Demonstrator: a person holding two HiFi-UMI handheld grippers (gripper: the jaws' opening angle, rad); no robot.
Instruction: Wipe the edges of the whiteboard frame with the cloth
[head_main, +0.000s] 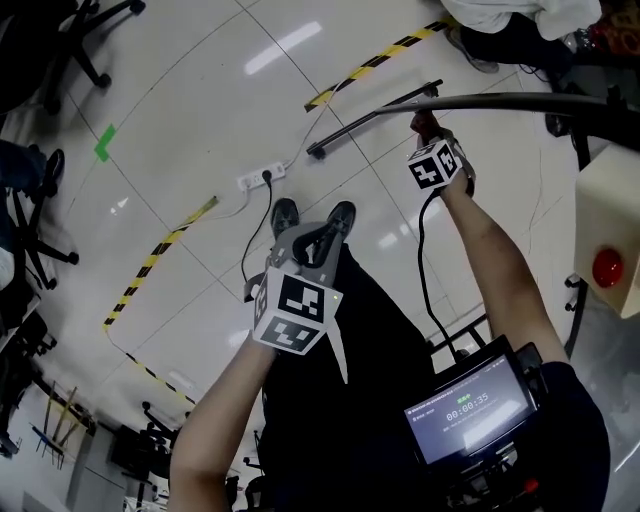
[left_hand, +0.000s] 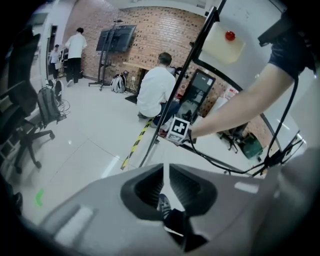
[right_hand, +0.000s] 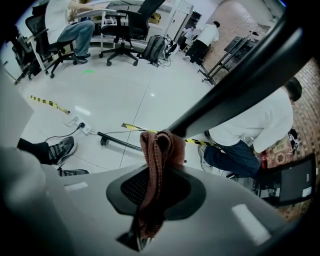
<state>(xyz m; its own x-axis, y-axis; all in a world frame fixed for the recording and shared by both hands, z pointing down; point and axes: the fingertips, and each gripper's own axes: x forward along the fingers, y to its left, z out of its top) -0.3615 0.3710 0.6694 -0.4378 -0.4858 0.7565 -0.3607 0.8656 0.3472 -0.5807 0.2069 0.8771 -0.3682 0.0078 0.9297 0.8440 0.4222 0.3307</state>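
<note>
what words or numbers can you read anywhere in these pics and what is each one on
"00:00:35": white timer digits on the black-framed screen at the person's chest, head view; the last digits are not sure.
Small line of print above the timer on that screen: too blurred to read.
White cube with black square markers at left and the same kind of cube at right: patterns only, no letters.
Nothing else is legible.

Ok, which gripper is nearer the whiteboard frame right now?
Right. The right gripper holds the cloth up at the frame; the left gripper hangs back by the person's legs, well clear of it.
</note>
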